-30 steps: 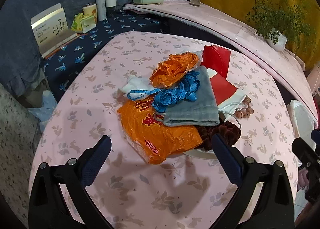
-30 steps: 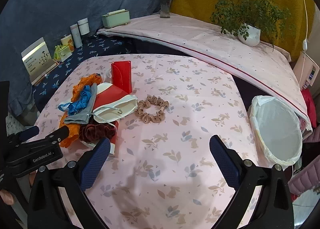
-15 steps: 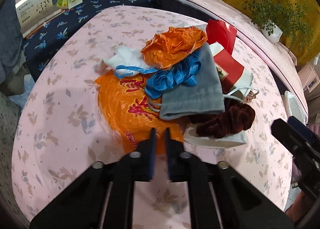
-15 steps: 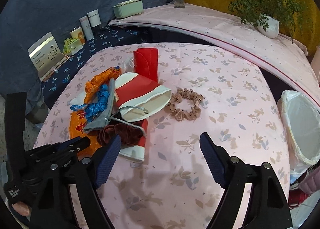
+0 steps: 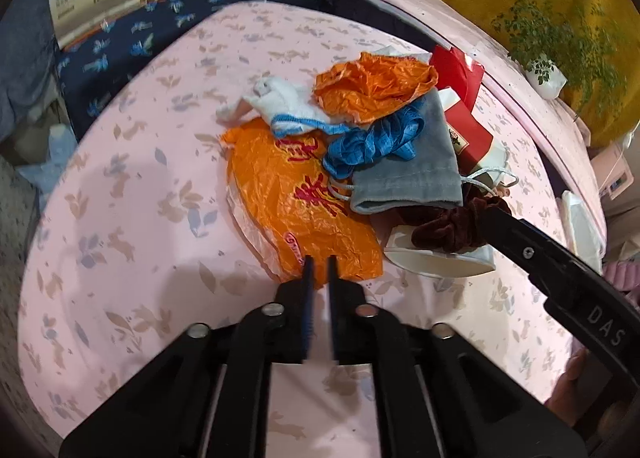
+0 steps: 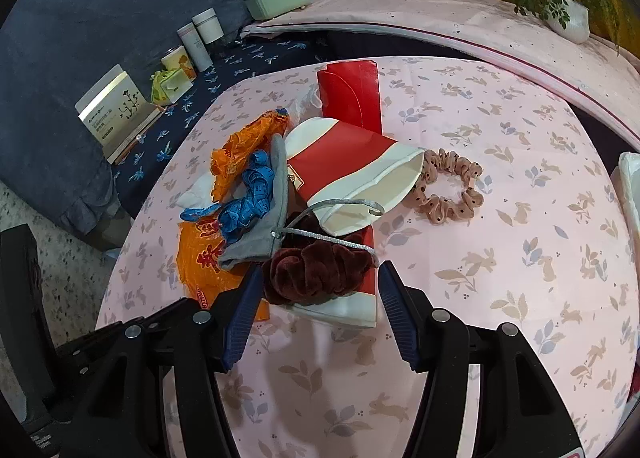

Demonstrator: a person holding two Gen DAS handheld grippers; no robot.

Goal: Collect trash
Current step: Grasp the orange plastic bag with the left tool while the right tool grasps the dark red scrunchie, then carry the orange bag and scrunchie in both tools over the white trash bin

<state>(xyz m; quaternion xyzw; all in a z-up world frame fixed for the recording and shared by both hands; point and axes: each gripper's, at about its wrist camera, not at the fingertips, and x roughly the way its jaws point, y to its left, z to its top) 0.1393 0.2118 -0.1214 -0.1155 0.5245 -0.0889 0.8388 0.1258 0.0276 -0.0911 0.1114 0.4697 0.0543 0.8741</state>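
Observation:
A pile lies on the pink table: a flat orange plastic bag (image 5: 296, 198), a crumpled orange bag (image 5: 372, 88), blue tape measure (image 5: 376, 142), grey cloth (image 5: 416, 170), white cloth (image 5: 280, 102), a dark red velvet scrunchie (image 6: 316, 270) and red-and-white paper bags (image 6: 344, 170). My left gripper (image 5: 319, 262) is shut on the near edge of the flat orange bag. My right gripper (image 6: 318, 294) is open, its jaws on either side of the dark red scrunchie.
A pink dotted scrunchie (image 6: 448, 186) lies right of the pile. A white-lined bin (image 6: 630, 186) stands at the table's right edge. Boxes and jars (image 6: 188, 54) sit on the dark blue surface behind. A potted plant (image 5: 548, 58) stands at the back right.
My left gripper went from wide open to shut on the orange bag's edge. My right gripper moved left and in toward the pile, now straddling the dark red scrunchie.

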